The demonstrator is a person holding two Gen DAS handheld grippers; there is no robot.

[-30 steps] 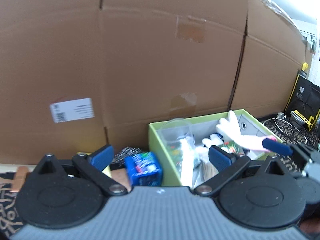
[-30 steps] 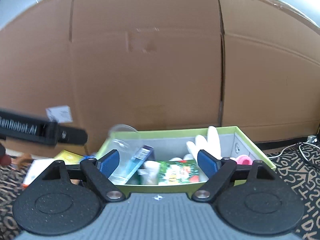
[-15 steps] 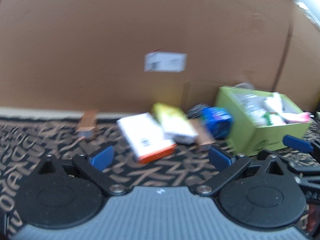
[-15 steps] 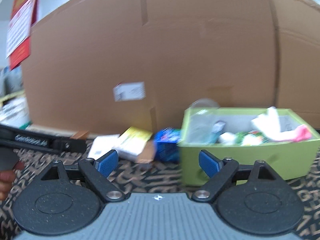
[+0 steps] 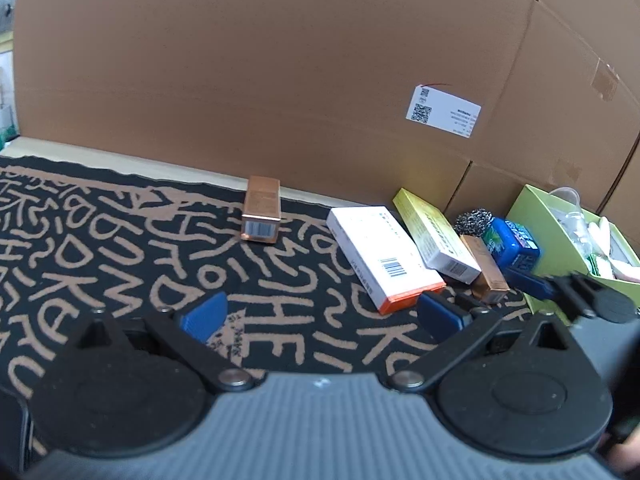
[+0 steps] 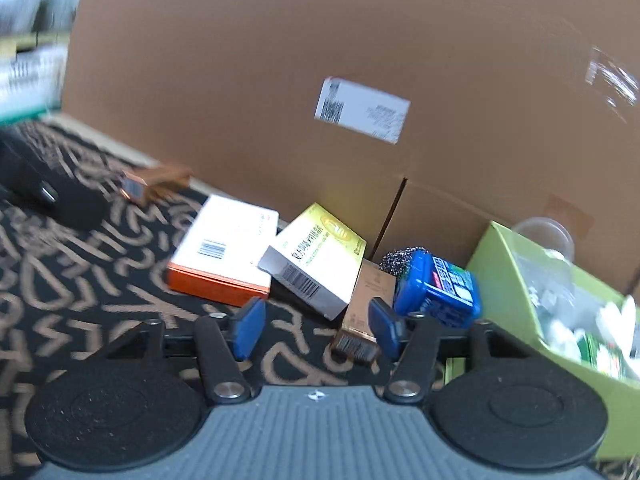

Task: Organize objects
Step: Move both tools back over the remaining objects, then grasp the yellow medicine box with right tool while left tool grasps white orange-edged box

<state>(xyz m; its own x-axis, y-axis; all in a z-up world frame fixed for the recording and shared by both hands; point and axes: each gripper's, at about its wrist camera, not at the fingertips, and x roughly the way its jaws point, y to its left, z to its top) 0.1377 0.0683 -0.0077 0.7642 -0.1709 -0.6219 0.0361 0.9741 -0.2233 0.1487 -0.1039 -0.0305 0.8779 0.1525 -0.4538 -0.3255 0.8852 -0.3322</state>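
Our left gripper [image 5: 320,316] hovers wide open over the patterned rug [image 5: 100,232], a copper box [image 5: 261,210] lying well ahead. Our right gripper [image 6: 316,326], jaws just narrowing, seemingly frames a second copper box [image 6: 366,300] beside the blue tub [image 6: 438,288] and green bin [image 6: 508,272].

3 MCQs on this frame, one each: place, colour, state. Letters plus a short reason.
1. Where does the steel scourer sit?
A. inside the green bin
B. against the cardboard, behind the blue tub
C. on the white box

2. What colour is the end face of the white box?
A. orange
B. purple
C. green

3. How does the left gripper stand?
A. shut on a copper box
B. shut on nothing
C. open, nothing between its pads

Key: B, it shows behind the blue tub at the cardboard's foot; A, an orange band faces the camera; C, only mat shows between the spread pads.
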